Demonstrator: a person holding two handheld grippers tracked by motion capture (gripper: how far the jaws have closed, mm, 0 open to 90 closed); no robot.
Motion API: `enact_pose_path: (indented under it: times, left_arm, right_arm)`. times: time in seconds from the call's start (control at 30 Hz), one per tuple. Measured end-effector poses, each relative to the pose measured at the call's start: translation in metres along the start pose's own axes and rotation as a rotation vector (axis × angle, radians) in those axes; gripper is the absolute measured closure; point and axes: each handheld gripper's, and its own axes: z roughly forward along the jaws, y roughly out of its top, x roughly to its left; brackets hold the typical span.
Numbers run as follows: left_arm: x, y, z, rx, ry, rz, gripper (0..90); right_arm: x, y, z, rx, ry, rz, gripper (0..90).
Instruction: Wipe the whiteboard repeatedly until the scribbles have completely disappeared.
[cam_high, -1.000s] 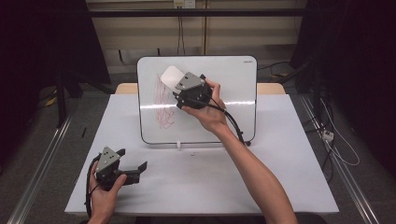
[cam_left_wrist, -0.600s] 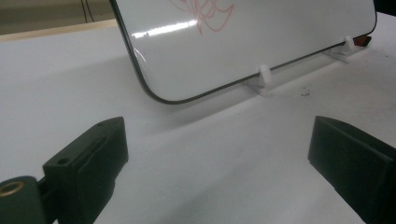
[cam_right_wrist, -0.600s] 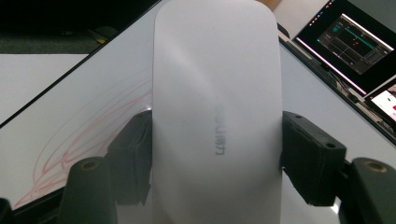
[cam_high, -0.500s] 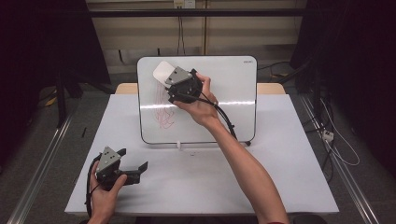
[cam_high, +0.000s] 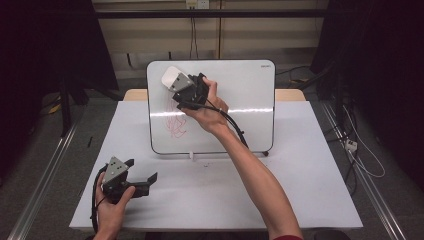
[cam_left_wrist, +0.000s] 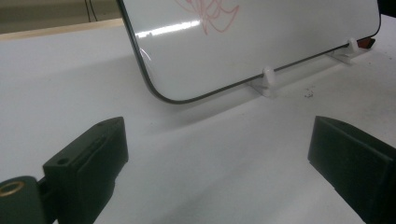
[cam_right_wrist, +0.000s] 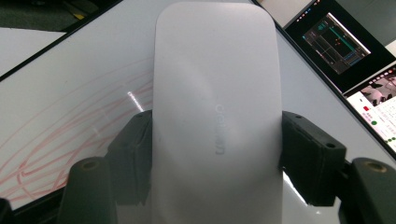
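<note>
My right tool (cam_high: 176, 82) is clamped on the white eraser (cam_high: 171, 77), which I'm pressing to the upper left of the whiteboard (cam_high: 240, 100) propped on the counter (cam_high: 300, 190). Red scribbles (cam_high: 176, 122) lower down are not yet wiped, so I judge most of the erasing remains. My left tool (cam_high: 142, 172) rests wide and empty by the counter's near edge

A white eraser (cam_right_wrist: 217, 116) meets red scribbles (cam_high: 177, 122) on a white whiteboard (cam_high: 240, 90).
</note>
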Motion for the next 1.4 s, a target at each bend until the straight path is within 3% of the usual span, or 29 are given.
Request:
enact_pose_path:
  times: [0.2,0.43,0.73,0.9,1.13,1.23,1.4]
  left_arm:
    - [-0.001,0.0,0.0,0.003,0.003,0.009,4.7]
    - [0.0,0.0,0.0,0.0,-0.001,0.006,4.7]
    - [0.002,0.001,-0.001,-0.004,0.009,0.004,4.7]
    - [0.0,0.001,0.0,-0.002,0.003,0.008,4.7]
    - [0.001,0.002,-0.002,-0.008,0.007,0.009,4.7]
    - [0.001,0.002,-0.001,-0.003,0.004,0.009,4.7]
    - [0.001,0.002,-0.001,-0.005,0.002,0.01,4.8]
  right_arm:
    - [0.007,0.0,0.005,0.01,-0.045,-0.038,32.0]
    - [0.009,-0.001,0.006,0.004,-0.058,-0.046,31.9]
    - [0.027,-0.007,0.005,0.018,-0.018,-0.08,31.9]
    - [0.036,-0.012,0.003,0.002,-0.028,-0.096,31.9]
    - [0.051,-0.019,0.0,-0.006,0.017,-0.123,31.9]
    - [0.049,-0.017,0.0,0.006,0.028,-0.137,31.9]
    - [0.044,-0.013,0.002,0.011,0.019,-0.117,31.9]
